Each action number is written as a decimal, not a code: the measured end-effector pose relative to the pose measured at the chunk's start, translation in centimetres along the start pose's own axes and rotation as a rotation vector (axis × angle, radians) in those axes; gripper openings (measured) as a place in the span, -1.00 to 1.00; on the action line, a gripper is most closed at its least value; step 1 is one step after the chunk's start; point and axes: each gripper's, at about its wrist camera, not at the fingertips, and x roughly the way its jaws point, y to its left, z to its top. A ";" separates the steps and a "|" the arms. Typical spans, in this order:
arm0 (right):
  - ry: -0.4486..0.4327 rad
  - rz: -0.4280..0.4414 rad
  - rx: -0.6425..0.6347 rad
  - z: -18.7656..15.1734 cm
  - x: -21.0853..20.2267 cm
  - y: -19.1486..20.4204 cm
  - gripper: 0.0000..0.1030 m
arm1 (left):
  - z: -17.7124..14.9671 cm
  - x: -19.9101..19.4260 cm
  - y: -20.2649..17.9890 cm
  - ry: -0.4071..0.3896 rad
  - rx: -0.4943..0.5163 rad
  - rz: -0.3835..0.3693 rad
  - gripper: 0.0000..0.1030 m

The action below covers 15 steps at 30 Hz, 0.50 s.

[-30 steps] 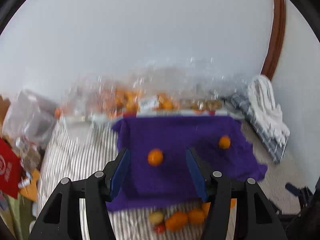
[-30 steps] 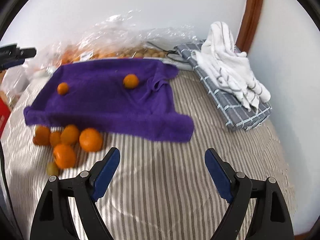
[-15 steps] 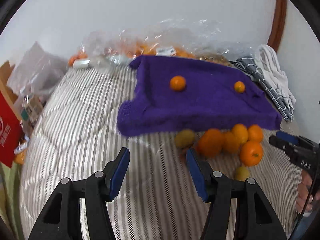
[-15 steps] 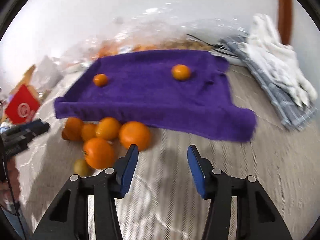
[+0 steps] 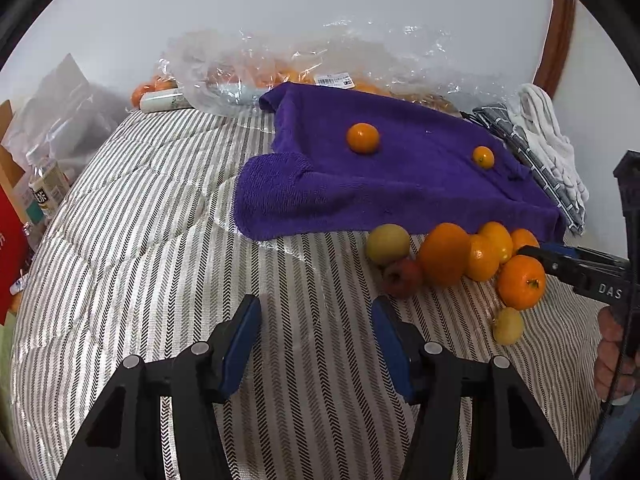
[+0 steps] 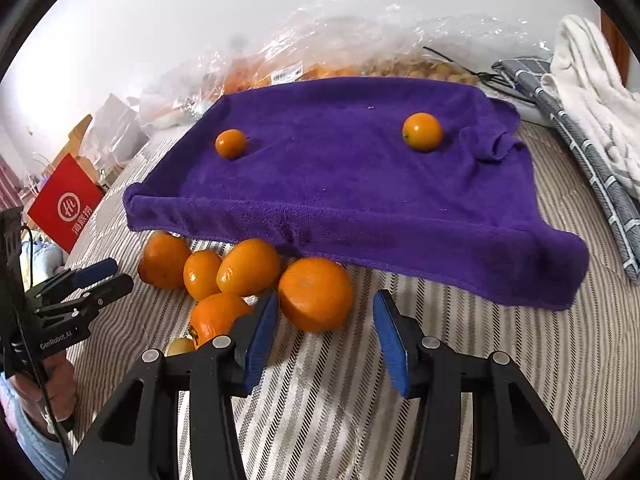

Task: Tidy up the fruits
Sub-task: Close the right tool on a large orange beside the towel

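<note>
A purple towel lies on the striped bed with two small oranges on it. A pile of oranges sits at its near edge, with a yellow-green fruit and a small red one. My right gripper is open just in front of the largest orange. My left gripper is open and empty over bare bedding, left of the pile.
A clear plastic bag of fruit lies behind the towel by the wall. Folded grey and white cloths lie to the right. A red box, a bottle and bags crowd the left edge.
Both grippers have come down and closer to the fruit pile. The right gripper has narrowed its opening and now frames the largest orange. The left has swung left of the pile.
</note>
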 end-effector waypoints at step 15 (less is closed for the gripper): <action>-0.066 -0.107 0.002 -1.3 -2.2 -1.9 -0.24 | 0.1 0.1 0.0 0.008 0.020 0.002 0.09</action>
